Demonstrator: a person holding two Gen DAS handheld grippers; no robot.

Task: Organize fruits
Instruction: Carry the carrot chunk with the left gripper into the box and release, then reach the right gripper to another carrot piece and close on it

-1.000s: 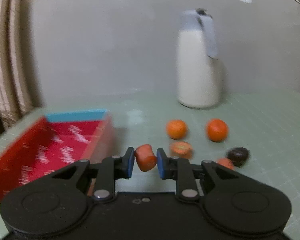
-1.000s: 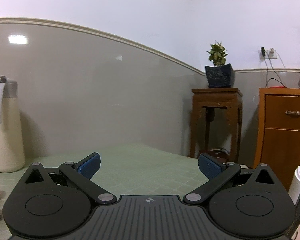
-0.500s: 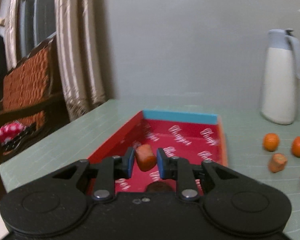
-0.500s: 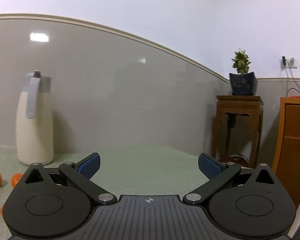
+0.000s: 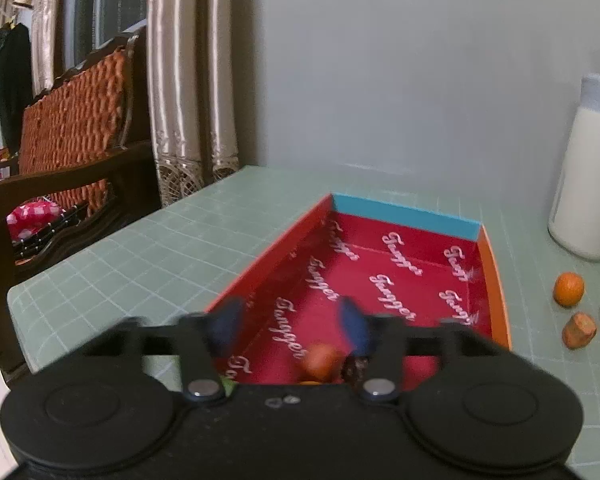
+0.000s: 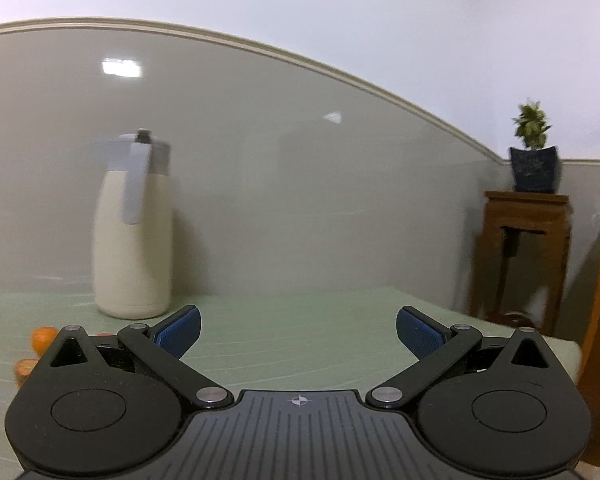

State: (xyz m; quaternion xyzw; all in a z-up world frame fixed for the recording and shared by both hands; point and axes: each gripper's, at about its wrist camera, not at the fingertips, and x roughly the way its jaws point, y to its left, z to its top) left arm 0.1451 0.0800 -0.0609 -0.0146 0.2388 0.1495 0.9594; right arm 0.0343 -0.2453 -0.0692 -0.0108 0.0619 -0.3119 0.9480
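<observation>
- Evidently the left gripper (image 5: 290, 322) hung above the near end of the red printed cardboard tray (image 5: 496, 280), blue pads spread and holding nothing, so fruit would land inside.
- An orange-brown fruit piece (image 5: 319, 360), blurred, lay in that near end beside a dark fruit (image 5: 355, 367).
- Two round orange tangerines (image 5: 568, 289) and a brown chunk (image 5: 579, 330) waited on the green gridded mat (image 5: 140, 264), probably next.
- Meanwhile the right gripper (image 6: 298, 330) was held wide apart and empty, near the cream thermos jug (image 6: 132, 236).
</observation>
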